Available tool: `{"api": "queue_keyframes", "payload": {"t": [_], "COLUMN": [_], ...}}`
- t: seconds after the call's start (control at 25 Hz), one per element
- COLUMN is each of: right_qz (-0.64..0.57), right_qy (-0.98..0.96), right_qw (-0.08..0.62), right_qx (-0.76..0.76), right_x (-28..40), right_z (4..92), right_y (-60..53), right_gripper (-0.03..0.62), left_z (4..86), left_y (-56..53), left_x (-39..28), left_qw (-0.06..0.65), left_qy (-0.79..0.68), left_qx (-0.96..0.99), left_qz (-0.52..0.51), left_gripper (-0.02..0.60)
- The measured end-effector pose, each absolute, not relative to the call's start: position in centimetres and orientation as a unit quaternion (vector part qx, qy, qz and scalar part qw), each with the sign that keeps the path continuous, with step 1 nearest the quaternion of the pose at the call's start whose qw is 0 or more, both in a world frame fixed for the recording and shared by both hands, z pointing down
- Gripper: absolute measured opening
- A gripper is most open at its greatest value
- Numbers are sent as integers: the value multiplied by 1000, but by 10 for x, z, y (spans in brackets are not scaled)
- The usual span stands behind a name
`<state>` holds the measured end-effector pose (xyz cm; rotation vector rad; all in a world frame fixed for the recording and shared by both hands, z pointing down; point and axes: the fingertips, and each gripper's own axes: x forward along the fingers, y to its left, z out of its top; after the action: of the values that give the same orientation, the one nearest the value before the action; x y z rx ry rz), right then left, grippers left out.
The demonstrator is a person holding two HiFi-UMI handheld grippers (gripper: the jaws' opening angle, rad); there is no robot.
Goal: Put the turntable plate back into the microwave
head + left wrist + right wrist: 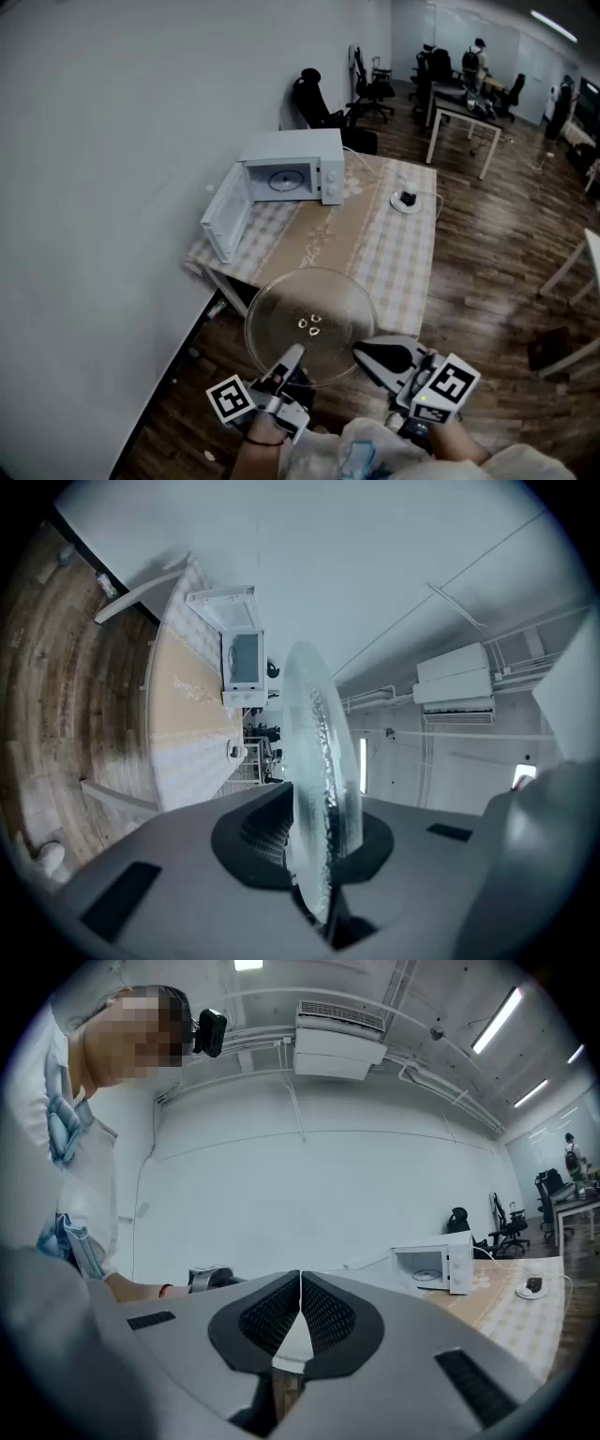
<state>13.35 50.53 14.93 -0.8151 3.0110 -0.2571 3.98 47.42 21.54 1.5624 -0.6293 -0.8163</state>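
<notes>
A clear glass turntable plate (309, 323) hangs in the air in front of the table's near edge, with my left gripper (287, 360) shut on its near rim. In the left gripper view the plate (321, 733) stands edge-on between the jaws of the left gripper (315, 810). My right gripper (367, 352) sits by the plate's right near rim, and its jaws meet at the tips of the right gripper (300, 1279) with nothing seen between them. The white microwave (298, 167) stands at the table's far end, its door (225, 214) swung open to the left and a roller ring inside.
The table (398, 258) carries a checked cloth and a small white dish (406, 200) with a dark object and a cable. The wall runs along the left. Office chairs (314, 98) and desks (464, 112) stand beyond, on a wooden floor.
</notes>
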Motion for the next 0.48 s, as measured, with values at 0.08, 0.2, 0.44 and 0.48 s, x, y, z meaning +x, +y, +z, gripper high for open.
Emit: {"api": "queue_keyframes", "payload": {"t": [0.08, 0.2, 0.44, 0.48], "right_qz": [-83, -84, -86, -85], "right_qy": [962, 961, 962, 963], "right_qw": [4, 2, -6, -9], "right_qx": [-262, -263, -259, -257], "right_x": [131, 129, 123, 121], "right_z": [151, 154, 153, 154], "right_y": [506, 506, 505, 505], "right_gripper": [34, 34, 34, 34], "left_z": [216, 216, 214, 214], "left_y": [475, 476, 475, 475], "left_x": [37, 35, 31, 30], "left_qw": [593, 593, 593, 593], "left_qy": [-269, -266, -263, -262], "left_qx": [673, 675, 679, 679], "left_qz": [-351, -348, -344, -345], "left_gripper": [23, 23, 23, 23]}}
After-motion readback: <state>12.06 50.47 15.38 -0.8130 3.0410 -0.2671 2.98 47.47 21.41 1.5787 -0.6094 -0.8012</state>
